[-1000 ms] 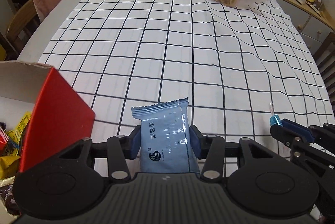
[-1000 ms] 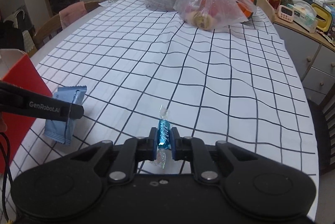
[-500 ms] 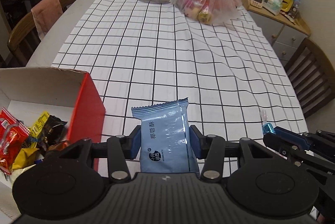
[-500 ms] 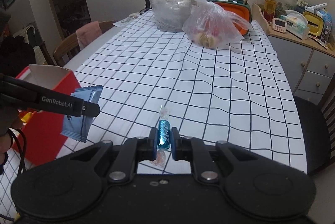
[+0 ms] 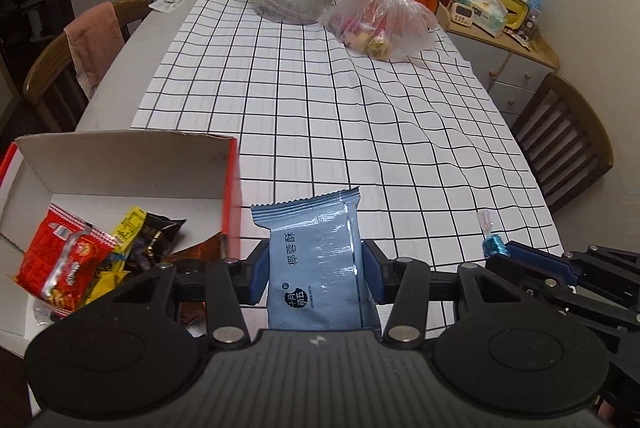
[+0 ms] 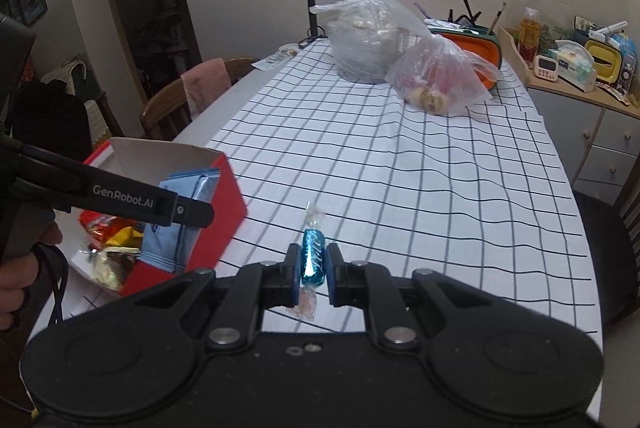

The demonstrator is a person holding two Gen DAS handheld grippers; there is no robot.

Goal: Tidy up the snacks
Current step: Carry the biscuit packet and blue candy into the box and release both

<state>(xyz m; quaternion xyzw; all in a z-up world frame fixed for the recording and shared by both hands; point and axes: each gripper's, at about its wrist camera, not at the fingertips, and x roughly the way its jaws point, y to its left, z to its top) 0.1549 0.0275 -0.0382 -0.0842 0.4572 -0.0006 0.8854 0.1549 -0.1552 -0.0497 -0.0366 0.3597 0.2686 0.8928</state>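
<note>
We are working over a long table draped with a checked cloth, and the step in hand looks like the carry: both snacks are already lifted and are heading for the box. Two plastic bags are sitting at the far end, well apart from us, and we are leaving them alone.

The red box with its white inside is standing open at the near left edge, and a red packet and other wrappers are lying in it. By our judgement it is the place where the snacks are being gathered.

In the left gripper we are holding a blue packet upright, the jaws set moderately wide and closed against its two long edges. From the right wrist view the packet is hanging at the box's near right corner, roughly over the rim; whether it is fully above the opening we cannot tell.

In the right gripper we are pinching a small blue candy by its middle, jaws narrow, its twisted ends sticking out above and below. It is hanging above the cloth, just right of the box.

Next, we think, the left gripper needs moving a little further left over the opening before its jaws spread, so the packet drops inside rather than catching the wall; the candy calls for the same afterwards.
</note>
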